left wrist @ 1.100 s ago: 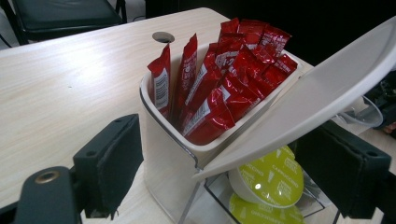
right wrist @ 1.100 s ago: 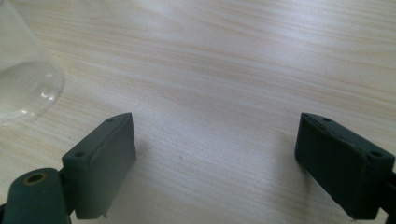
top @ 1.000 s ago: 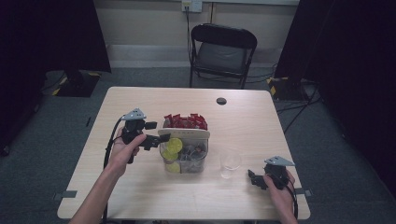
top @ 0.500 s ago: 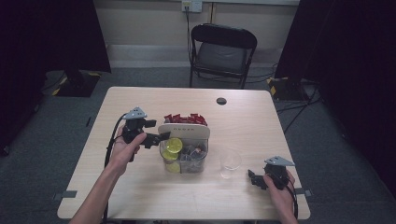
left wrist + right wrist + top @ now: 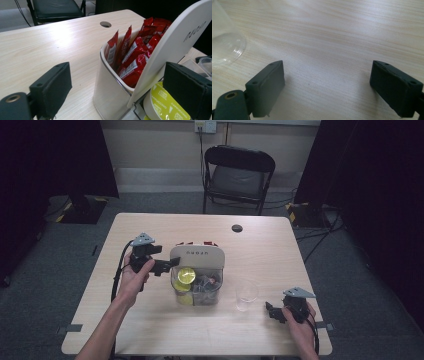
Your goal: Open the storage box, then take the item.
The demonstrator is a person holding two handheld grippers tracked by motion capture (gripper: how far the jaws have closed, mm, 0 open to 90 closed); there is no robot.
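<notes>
Nearest the person, at about five o'clock on the table [image 5: 150, 330], the right gripper [image 5: 274, 312] rests low with its jaws wide apart over bare wood and nothing between them; it looks parked, waiting its turn. Just beyond it, toward four o'clock of the table's middle, stands an empty clear cup [image 5: 246, 295], upright, its rim also showing at the left edge of the right gripper view. Probably it is set there to receive something.

Near the centre sits a clear organiser box [image 5: 197, 282] holding coffee capsules [image 5: 187, 275]; one yellow-green lid reads "cappuccino" in the left gripper view. The left gripper [image 5: 167, 265], coming in from nine o'clock, has its jaws spread, one on the open table side and the other just beside the capsule compartment. Whether that pad touches a capsule or the box I cannot tell.

Behind the capsules, toward twelve o'clock, a white divider panel [image 5: 175, 47] leans over a white compartment [image 5: 110, 85] packed with upright red sachets [image 5: 132, 62]. Farther still, a dark round hole [image 5: 237, 228] marks the tabletop, and a black folding chair [image 5: 237, 175] stands beyond the far edge.
</notes>
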